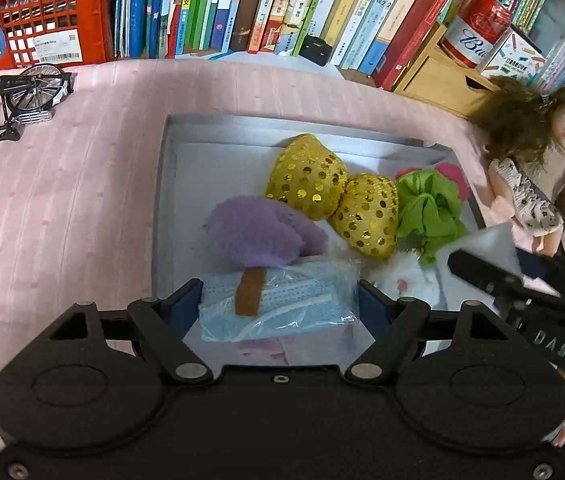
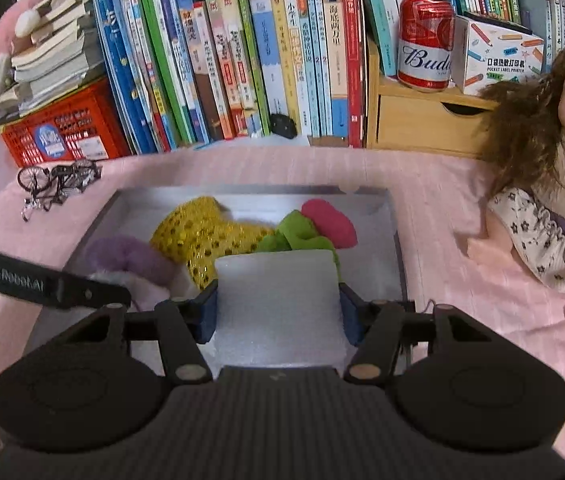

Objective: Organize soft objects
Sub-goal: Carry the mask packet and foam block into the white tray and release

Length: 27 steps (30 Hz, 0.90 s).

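Grey tray [image 1: 164,208] sits on the pink-covered bench [image 1: 62,200] and holds the soft objects: purple plush tree [image 1: 260,232] with brown trunk at near left, two gold sequined pieces [image 1: 306,178] touching each other mid-tray, green fabric piece [image 1: 428,210] just beside them to the right, pink piece [image 2: 328,222] behind the green one near the far wall. Bagged blue face mask [image 1: 278,304] lies at the tray's near edge, partly under the tree trunk; left hand-held gripper [image 1: 278,300] has a blue pad on each side of the bag, and I cannot tell whether it is grasping. Right hand-held gripper [image 2: 278,308] is clenched on a white foam block [image 2: 278,304], held over the tray's near right part. Outside the tray: doll [image 2: 554,184] at right, model bicycle [image 1: 10,100] at left, books [image 2: 242,60], red crate [image 1: 38,16], and a red can [image 2: 425,42] on a wooden drawer box [image 2: 422,124] behind.
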Motion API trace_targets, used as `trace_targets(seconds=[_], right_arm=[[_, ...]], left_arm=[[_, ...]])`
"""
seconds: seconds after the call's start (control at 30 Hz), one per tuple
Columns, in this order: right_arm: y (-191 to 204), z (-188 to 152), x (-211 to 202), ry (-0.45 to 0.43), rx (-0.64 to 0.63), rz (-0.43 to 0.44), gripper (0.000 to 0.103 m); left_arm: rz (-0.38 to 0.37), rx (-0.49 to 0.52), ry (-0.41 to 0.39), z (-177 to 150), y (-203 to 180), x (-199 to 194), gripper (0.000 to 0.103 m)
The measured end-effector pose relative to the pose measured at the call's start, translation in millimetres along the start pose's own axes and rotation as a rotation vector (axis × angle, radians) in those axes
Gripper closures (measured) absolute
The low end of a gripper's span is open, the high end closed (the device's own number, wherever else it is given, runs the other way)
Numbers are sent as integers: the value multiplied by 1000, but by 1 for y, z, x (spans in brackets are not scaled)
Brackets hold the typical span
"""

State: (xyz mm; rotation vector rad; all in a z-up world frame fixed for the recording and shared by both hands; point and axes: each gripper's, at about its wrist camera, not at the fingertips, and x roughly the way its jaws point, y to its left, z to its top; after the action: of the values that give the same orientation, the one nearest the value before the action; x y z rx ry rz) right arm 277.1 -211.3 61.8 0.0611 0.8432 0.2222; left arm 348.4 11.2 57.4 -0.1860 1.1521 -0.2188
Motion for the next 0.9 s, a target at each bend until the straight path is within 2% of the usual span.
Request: trace_targets(seconds=[0.2,0.37,0.67,0.9], right_arm=[[-4,6,3,-27,8,-34,40],[-5,2,9,-1,1,-35,40],[-2,-6,8,25,-18,-20,18],[-1,-5,-3,17,-13,-4,13]], left_arm=[[0,-3,-5,1,2,3,21],[1,12,1,-1,1,4,18],[-19,6,-8,-4,0,2,9],[-57,3,-2,-7,0,-7,8]])
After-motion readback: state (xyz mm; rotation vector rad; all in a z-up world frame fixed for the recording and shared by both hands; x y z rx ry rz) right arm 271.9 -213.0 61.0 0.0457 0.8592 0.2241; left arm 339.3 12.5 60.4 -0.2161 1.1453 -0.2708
